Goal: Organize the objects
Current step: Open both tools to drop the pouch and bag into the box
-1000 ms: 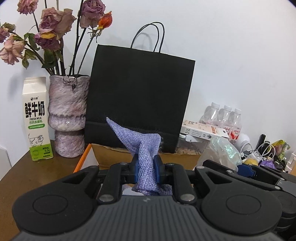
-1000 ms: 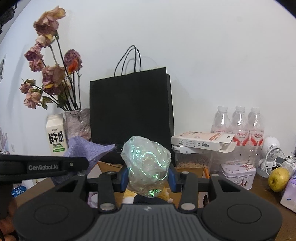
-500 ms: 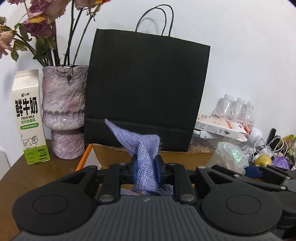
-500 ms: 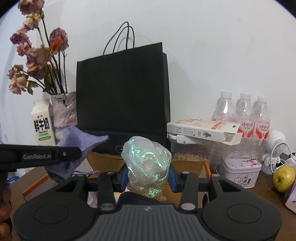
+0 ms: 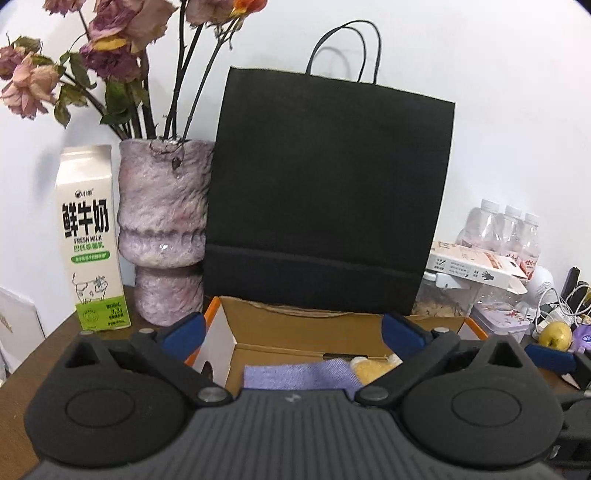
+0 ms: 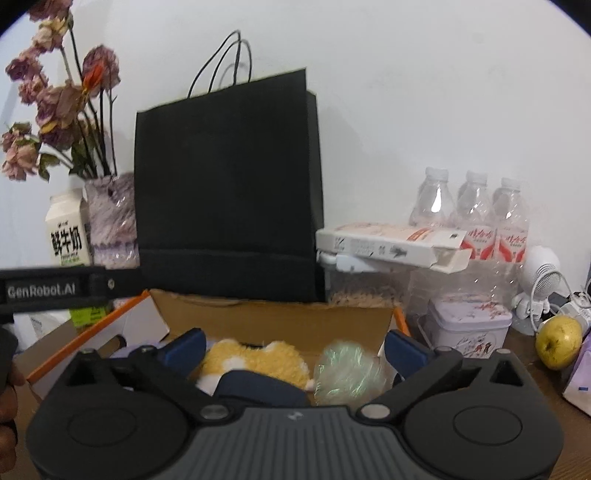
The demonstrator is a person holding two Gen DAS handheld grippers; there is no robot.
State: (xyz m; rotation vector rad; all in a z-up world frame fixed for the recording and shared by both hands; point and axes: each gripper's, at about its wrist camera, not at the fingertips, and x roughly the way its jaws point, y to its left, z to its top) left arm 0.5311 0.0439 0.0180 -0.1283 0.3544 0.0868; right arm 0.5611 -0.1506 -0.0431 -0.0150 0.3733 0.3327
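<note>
Both tongs, left (image 5: 291,334) and right (image 6: 293,349), have just sprung wide, leaving the lilac woven cloth (image 5: 295,374) and crumpled iridescent film (image 6: 345,371) inside the open cardboard box (image 5: 295,326) (draw straight back, snagging nothing).

Ahead of me a black paper bag (image 5: 328,192) stands upright against the white wall, its thin handles up. To its left I see a mottled purple vase (image 5: 164,236) of dried roses (image 5: 110,33), touching the bag's edge, and a fresh-milk carton (image 5: 92,240) just beside the vase. To the right, three water bottles (image 6: 472,210) line the wall behind an open flat white carton (image 6: 391,243) lying on a clear container. Nearer me sit a floral tin (image 6: 467,328), a white robot figure (image 6: 539,280) and a yellow-green apple (image 6: 559,341) on the brown table (image 5: 22,373).
</note>
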